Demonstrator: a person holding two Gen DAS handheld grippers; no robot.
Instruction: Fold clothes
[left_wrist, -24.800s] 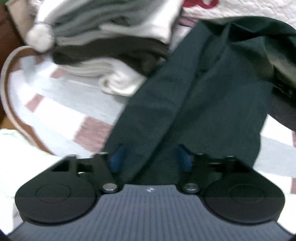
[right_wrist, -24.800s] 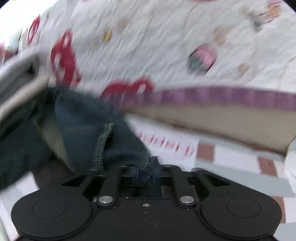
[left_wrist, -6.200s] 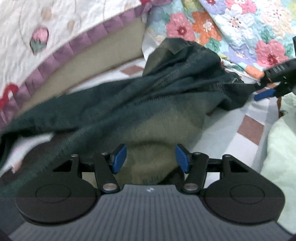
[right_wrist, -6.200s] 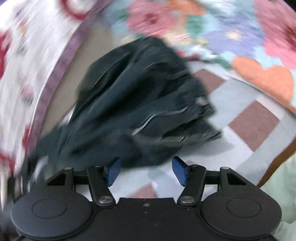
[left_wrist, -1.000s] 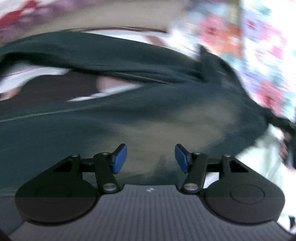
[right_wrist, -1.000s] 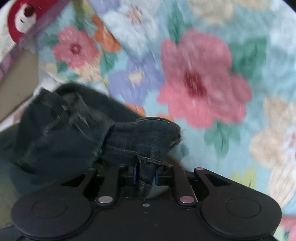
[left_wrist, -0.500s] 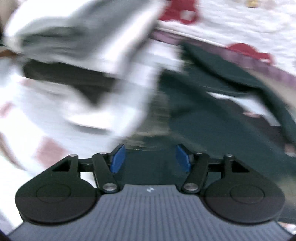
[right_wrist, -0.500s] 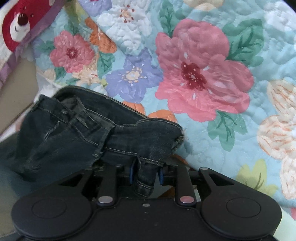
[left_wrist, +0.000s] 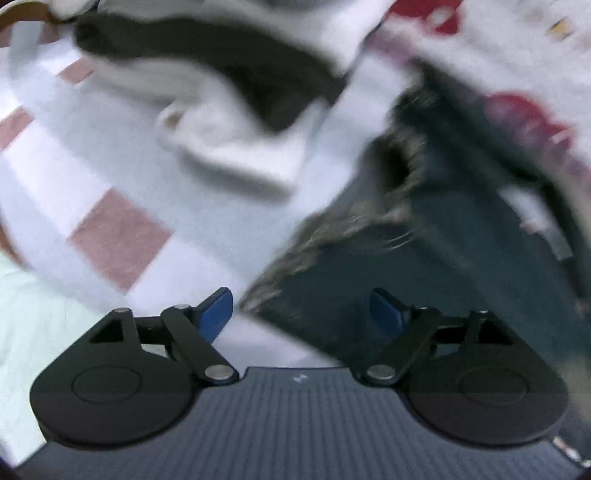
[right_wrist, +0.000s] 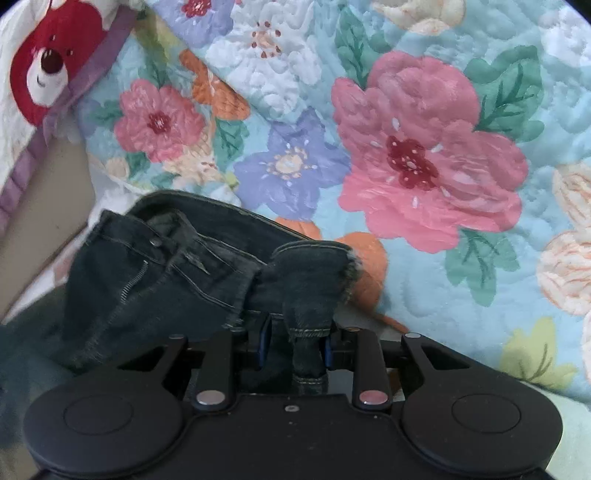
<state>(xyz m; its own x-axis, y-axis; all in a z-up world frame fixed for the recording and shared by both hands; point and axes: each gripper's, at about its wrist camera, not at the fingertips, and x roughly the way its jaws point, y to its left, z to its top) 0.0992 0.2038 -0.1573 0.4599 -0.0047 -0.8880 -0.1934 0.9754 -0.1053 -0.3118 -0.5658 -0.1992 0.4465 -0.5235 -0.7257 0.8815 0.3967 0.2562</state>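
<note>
My right gripper (right_wrist: 293, 345) pinches a fold of the dark jeans (right_wrist: 162, 273) against the floral quilt (right_wrist: 424, 155). My left gripper (left_wrist: 301, 306) hangs spread wide over the frayed jeans hem (left_wrist: 332, 229), holding nothing.

The left wrist view is smeared by motion: the folded pile (left_wrist: 236, 92) at the bed's far edge reads only as white and dark bands, cut off by the top. The jeans (left_wrist: 443, 266) show a blurred frayed hem. In the right wrist view, the housing hides the jeans' pinched fold.
</note>
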